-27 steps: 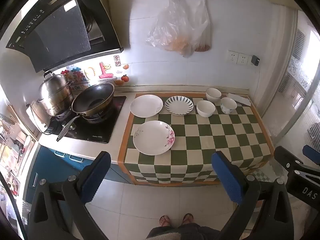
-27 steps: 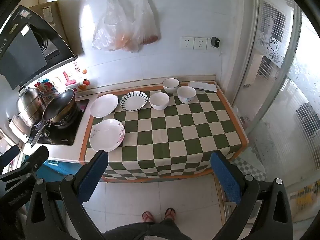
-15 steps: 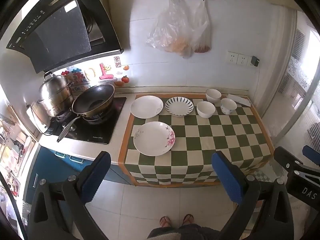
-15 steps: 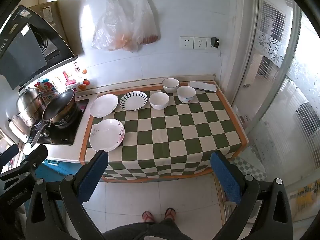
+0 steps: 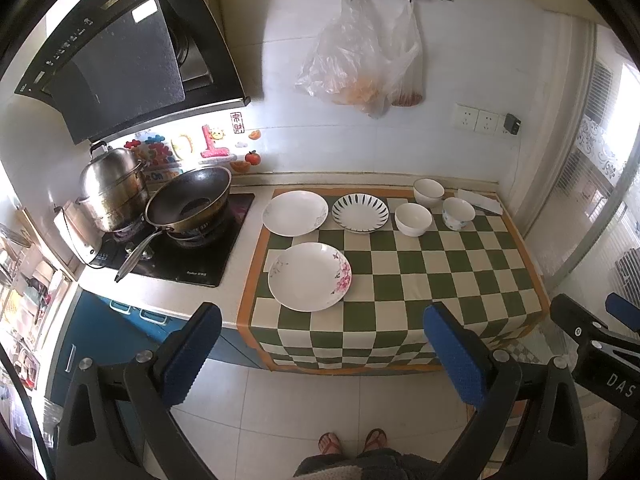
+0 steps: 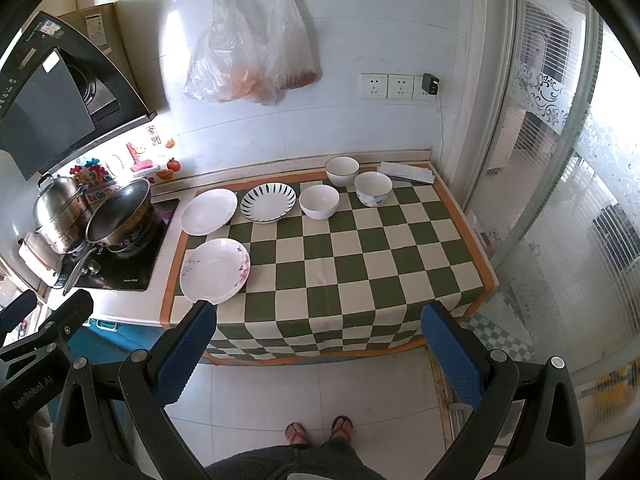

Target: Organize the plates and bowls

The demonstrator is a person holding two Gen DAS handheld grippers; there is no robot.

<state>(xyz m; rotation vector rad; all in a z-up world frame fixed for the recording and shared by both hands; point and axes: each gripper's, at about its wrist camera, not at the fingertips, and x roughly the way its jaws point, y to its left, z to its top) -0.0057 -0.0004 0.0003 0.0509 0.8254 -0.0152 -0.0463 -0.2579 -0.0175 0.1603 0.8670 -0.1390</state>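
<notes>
With both grippers [image 5: 320, 356] [image 6: 316, 356] being held wide open and empty, the flowered plate [image 5: 309, 276] is being risked by a clumsy edge grip.

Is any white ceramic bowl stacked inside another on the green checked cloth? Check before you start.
No: the plain white bowl, the dark-rimmed white bowl and the flower-patterned white bowl each sit separately on the green checked cloth.

So on my counter: flowered plate [image 5: 309, 276] sits alone left of centre in the frame. Above it, left to right in a row, plain white plate [image 5: 295, 213], striped plate [image 5: 360, 212], white bowl [image 5: 413, 219], patterned bowl [image 5: 458, 213], and a dark-rimmed bowl [image 5: 428, 191] just above those two. All upright, empty.
</notes>
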